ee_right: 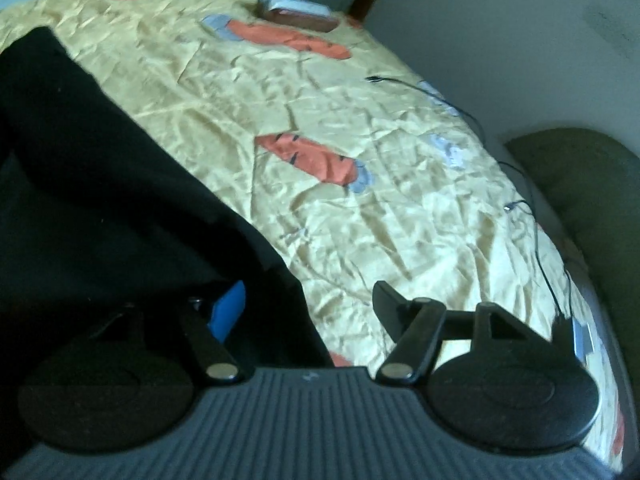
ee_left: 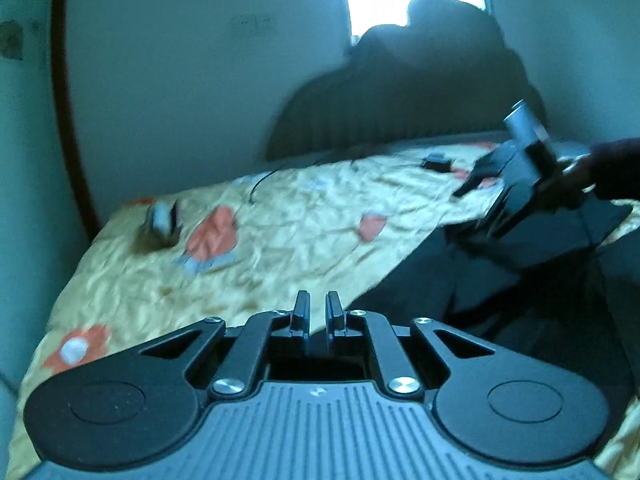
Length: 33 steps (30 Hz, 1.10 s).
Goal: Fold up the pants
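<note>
Dark pants [ee_left: 500, 280] lie spread on the right part of a yellow bedsheet [ee_left: 300, 220] printed with orange carrots. My left gripper [ee_left: 318, 312] hovers at the pants' near left edge, its fingers shut with nothing visible between them. Further right, a hand in a dark sleeve holds my right gripper [ee_left: 472, 212] tilted down over the pants. In the right wrist view the pants [ee_right: 100, 160] fill the left side. There my right gripper [ee_right: 308, 292] stands open, and the pants' edge lies between its blue-padded finger [ee_right: 228, 312] and its other finger [ee_right: 384, 296] over the sheet [ee_right: 360, 140].
A small brown and white box [ee_left: 160, 224] [ee_right: 296, 14] sits at the bed's far left side. A thin black cable [ee_left: 260, 184] [ee_right: 540, 240] and a small black device [ee_left: 436, 162] lie near the padded headboard [ee_left: 400, 100] [ee_right: 580, 184]. Walls close in behind the bed.
</note>
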Each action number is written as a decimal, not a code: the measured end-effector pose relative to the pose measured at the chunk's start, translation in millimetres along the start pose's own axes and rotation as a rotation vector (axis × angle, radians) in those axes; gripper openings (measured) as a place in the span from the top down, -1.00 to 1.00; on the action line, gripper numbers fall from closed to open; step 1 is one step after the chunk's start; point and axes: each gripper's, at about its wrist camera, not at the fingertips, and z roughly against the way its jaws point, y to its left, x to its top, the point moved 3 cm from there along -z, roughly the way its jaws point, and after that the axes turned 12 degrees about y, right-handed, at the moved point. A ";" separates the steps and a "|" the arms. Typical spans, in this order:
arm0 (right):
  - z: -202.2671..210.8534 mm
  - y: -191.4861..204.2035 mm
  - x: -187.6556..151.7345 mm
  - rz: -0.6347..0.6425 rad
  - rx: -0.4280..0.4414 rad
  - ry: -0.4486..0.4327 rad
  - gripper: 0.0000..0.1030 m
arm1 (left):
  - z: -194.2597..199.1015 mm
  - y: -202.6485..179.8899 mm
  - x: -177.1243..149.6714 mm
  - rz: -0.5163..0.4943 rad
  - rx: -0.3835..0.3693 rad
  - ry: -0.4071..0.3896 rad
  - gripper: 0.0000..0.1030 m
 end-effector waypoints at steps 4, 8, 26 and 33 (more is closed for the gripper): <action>48.0 28.5 -5.5 -0.005 -0.083 -0.162 -0.32 | 9.3 -5.1 -14.4 -0.009 0.022 0.015 0.85; 89.2 84.6 -1.7 0.047 -0.090 -0.299 -0.40 | 7.7 -13.7 -25.8 0.048 -0.046 0.025 0.85; 78.6 250.2 48.2 0.548 -0.400 -0.343 -0.38 | 31.5 -34.5 -63.2 0.268 -0.121 0.079 0.82; 64.8 266.1 52.5 0.626 -0.425 -0.291 -0.43 | 13.0 -39.9 -58.8 0.325 -0.168 0.109 0.82</action>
